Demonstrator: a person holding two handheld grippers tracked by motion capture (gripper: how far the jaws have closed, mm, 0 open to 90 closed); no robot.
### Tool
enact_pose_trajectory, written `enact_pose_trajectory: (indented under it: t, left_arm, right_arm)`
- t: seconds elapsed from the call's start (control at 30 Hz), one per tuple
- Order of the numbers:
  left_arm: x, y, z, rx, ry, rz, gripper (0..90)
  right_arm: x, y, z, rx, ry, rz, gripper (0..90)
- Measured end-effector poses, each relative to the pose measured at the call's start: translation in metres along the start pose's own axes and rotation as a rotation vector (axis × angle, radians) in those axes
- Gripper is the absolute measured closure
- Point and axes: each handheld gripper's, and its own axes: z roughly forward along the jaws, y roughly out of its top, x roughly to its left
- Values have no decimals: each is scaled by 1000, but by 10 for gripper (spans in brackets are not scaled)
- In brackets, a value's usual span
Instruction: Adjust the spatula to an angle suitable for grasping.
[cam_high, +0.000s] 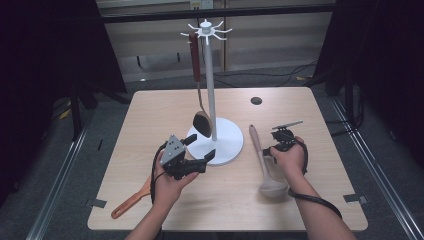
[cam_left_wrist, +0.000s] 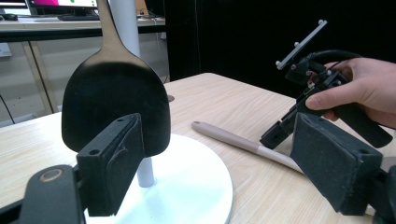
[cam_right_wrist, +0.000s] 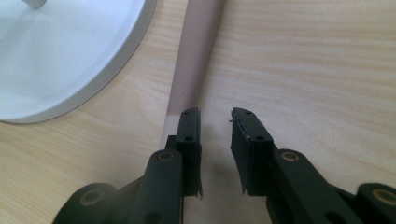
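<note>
A white utensil stand (cam_high: 210, 75) rises from a round base (cam_high: 227, 142) in the middle of the table. From one of its hooks hangs a dark spoon (cam_high: 202, 122) with a reddish handle. My left gripper (cam_high: 202, 147) is open at the base's left front edge. In the left gripper view the spoon's bowl (cam_left_wrist: 116, 93) hangs just ahead, between the jaws of my left gripper (cam_left_wrist: 219, 140). A beige ladle (cam_high: 260, 150) lies flat to the right of the base. My right gripper (cam_right_wrist: 215, 114) has a narrow gap over bare wood, with the ladle handle (cam_right_wrist: 194, 56) under its left jaw tip.
An orange spatula (cam_high: 131, 202) lies near the table's front left edge, behind my left hand. The wooden table (cam_high: 165, 110) has a round cable hole (cam_high: 256, 100) at the back right. Dark curtains and floor cables surround it.
</note>
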Motion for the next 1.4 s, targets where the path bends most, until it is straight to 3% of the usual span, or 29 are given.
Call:
enact_pose_trajectory:
  t: [0.17, 0.33, 0.57, 0.63, 0.83, 1.03, 1.17, 1.27, 1.33, 1.4]
  left_arm:
    - [-3, 0, 2, 9, -11, 21, 176]
    - [-4, -3, 3, 16, -4, -1, 176]
    - [-3, -2, 2, 22, 1, 5, 176]
    - [-3, -3, 3, 14, -11, -3, 176]
    - [-2, -3, 4, 26, -16, 14, 176]
    - [-2, -4, 3, 20, -6, -3, 176]
    - [-1, -4, 3, 33, 0, 11, 176]
    - [-1, -5, 3, 28, -5, 8, 176]
    - [-1, -5, 3, 29, -7, 6, 176]
    - [0, -5, 2, 40, -1, 10, 176]
  right_arm:
    - [5, 4, -5, -17, -6, -16, 732]
    - [17, 10, -4, -29, 1, -31, 707]
    - [24, 14, 6, -17, -27, -9, 631]
    - [26, 15, 9, -7, -41, -32, 634]
    - [31, 17, 15, -1, -84, -32, 662]
    - [34, 18, 20, 14, -108, -34, 656]
    - [36, 18, 23, 8, -133, -51, 698]
    - [35, 19, 23, 11, -144, -28, 725]
    - [35, 19, 23, 8, -142, 13, 735]
    - [33, 17, 22, -6, -114, 29, 747]
